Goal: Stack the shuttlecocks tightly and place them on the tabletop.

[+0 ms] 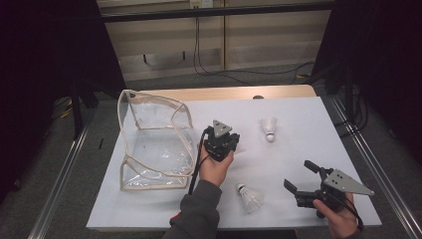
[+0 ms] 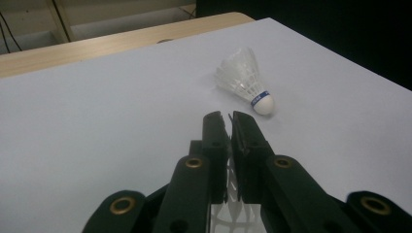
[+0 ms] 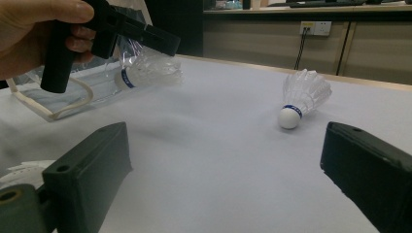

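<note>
My left gripper (image 1: 222, 141) has its fingers (image 2: 214, 141) clamped on a shuttlecock (image 3: 145, 73) by its feather skirt, just at 3 o'clock from the clear pouch (image 1: 154, 144); my right gripper (image 1: 304, 175) rests at 5 o'clock on the worktop (image 1: 298, 134), fingers (image 3: 92, 170) wide apart, holding nothing; a second shuttlecock (image 1: 268, 129) lies at 1 o'clock, a third (image 1: 249, 197) between the hands.
</note>
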The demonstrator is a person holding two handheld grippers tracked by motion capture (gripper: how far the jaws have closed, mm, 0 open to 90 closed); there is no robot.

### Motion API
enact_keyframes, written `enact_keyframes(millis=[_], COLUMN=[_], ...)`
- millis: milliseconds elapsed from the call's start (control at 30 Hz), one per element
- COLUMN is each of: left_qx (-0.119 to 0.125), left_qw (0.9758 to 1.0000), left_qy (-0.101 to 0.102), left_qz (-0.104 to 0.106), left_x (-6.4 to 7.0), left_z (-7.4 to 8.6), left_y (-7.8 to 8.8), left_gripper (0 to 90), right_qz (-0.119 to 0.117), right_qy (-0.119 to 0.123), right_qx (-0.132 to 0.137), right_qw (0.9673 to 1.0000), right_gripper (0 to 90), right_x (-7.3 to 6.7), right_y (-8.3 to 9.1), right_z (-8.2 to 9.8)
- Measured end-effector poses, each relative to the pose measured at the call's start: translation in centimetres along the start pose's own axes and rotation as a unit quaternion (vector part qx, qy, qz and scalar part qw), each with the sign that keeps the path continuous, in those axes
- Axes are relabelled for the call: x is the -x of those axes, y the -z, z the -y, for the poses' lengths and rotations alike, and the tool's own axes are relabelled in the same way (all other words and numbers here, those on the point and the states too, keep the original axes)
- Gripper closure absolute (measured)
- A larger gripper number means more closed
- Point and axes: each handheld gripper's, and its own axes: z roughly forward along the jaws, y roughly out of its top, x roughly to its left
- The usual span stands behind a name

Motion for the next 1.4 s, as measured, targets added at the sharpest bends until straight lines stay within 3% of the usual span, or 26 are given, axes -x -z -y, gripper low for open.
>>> enact_keyframes(millis=[333,567,933,1033,1133,1200,1400], left_qx=[-0.002,0.006,-0.003,-0.005,-0.004,-0.007,-0.015], left_qw=[0.9999,0.9999,0.9997,0.9997,0.9996,0.9995,0.9990], left_qy=[-0.007,-0.007,0.010,0.001,0.009,0.000,0.003], left_qz=[-0.014,-0.010,-0.020,-0.023,-0.027,-0.032,-0.043], left_x=[-1.1,-1.4,-2.5,-2.8,-3.1,-3.2,-4.0], left_z=[0.1,-0.3,-0.1,0.1,0.2,0.3,0.7], left_y=[-1.4,-2.4,-3.5,-3.9,-4.2,-4.5,-5.0], left_gripper=[84.6,83.9,83.4,83.4,82.8,82.8,82.8], right_qz=[-0.002,-0.003,-0.006,-0.006,-0.006,-0.006,-0.007], right_qy=[0.001,-0.001,0.001,0.002,-0.001,-0.002,0.002], right_qx=[-0.002,-0.002,-0.002,-0.002,-0.002,-0.001,0.000], right_qw=[1.0000,1.0000,1.0000,1.0000,1.0000,1.0000,1.0000], right_gripper=[3.2,3.2,3.2,3.2,3.2,3.2,3.4], right_x=[-0.1,-0.1,-0.1,-0.1,0.0,-0.1,-0.1], right_y=[0.0,0.0,-0.1,-0.1,0.0,0.0,0.0], right_z=[0.0,0.0,0.0,0.0,0.0,0.0,0.0])
